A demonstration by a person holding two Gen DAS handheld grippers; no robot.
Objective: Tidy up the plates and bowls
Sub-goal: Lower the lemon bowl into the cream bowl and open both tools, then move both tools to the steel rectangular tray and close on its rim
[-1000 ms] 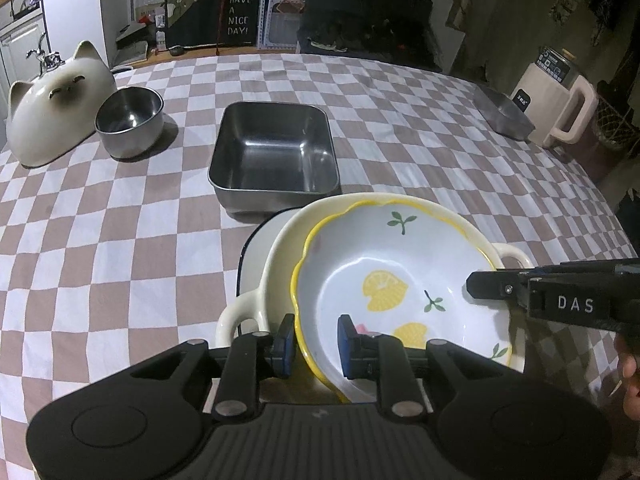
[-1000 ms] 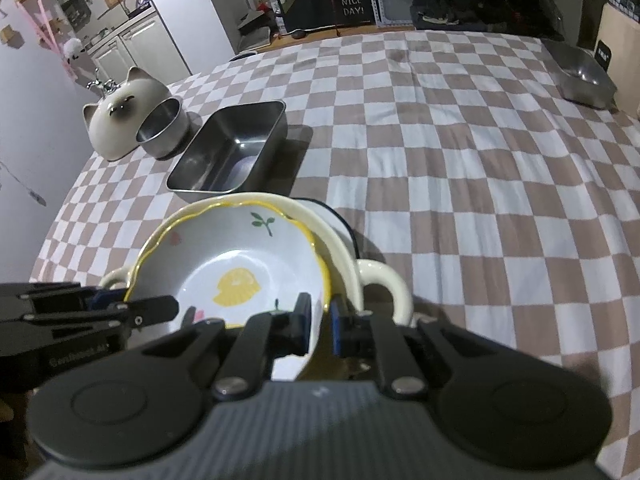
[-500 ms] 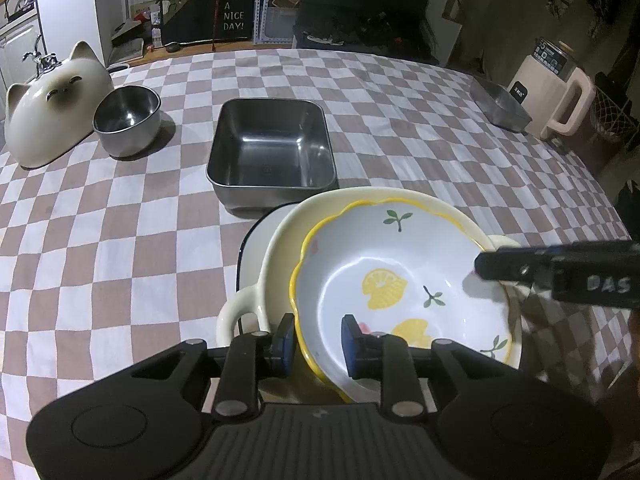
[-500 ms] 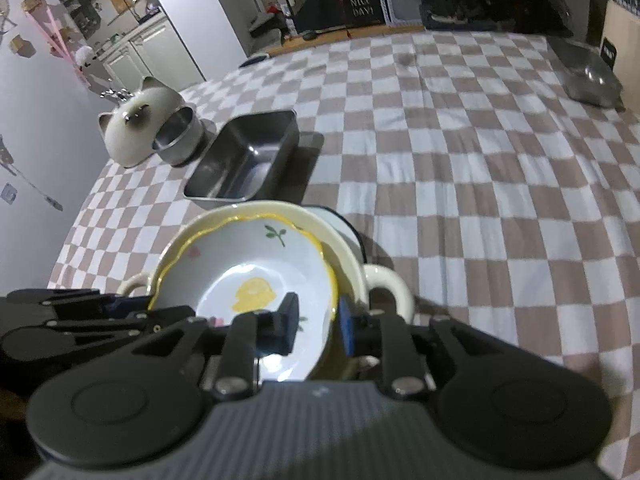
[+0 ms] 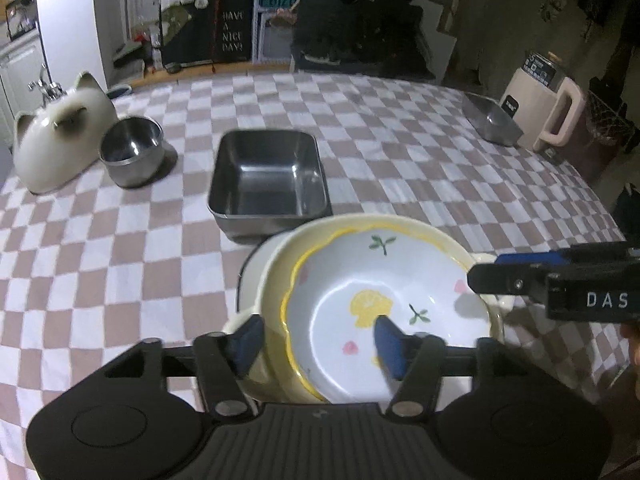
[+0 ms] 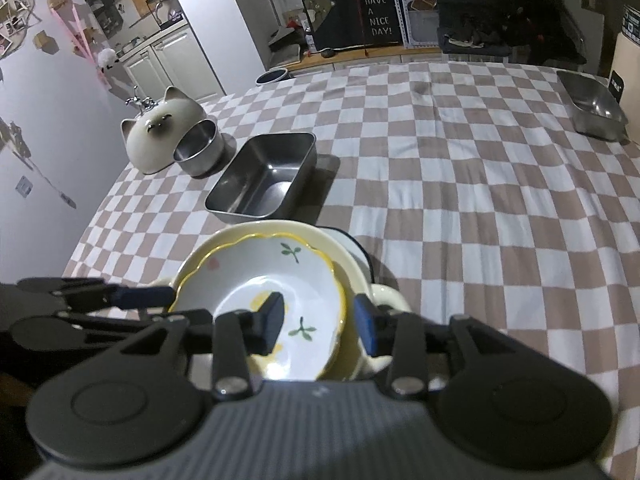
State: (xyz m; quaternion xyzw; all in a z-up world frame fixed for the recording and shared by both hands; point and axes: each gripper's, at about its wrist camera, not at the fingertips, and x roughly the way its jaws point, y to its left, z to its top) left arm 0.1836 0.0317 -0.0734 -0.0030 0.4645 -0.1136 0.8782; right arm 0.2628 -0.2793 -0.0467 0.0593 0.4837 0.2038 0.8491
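A white lemon-print bowl with a wavy yellow rim [image 5: 360,280] [image 6: 260,276] sits inside a cream two-handled bowl [image 5: 276,264] [image 6: 348,268], which rests on a dark-rimmed white plate [image 6: 356,244]. My left gripper [image 5: 318,338] is open, its fingers either side of the stack's near-left rims. My right gripper [image 6: 320,320] is open, straddling the right rims. Each gripper shows from the side in the other view: the right one in the left wrist view [image 5: 520,276], the left one in the right wrist view [image 6: 120,296].
On the checkered tablecloth [image 5: 120,240] stand a square steel tray [image 5: 268,176] [image 6: 264,176], a round steel bowl [image 5: 132,152] [image 6: 198,148] and a cat-shaped ceramic lid [image 5: 60,136] [image 6: 160,136]. Another steel tray [image 5: 492,124] [image 6: 592,108] and a cream jug [image 5: 540,108] are far right.
Both grippers have opened off the lemon bowl's rim. The bowl now sits lower and level, nested in the cream bowl.
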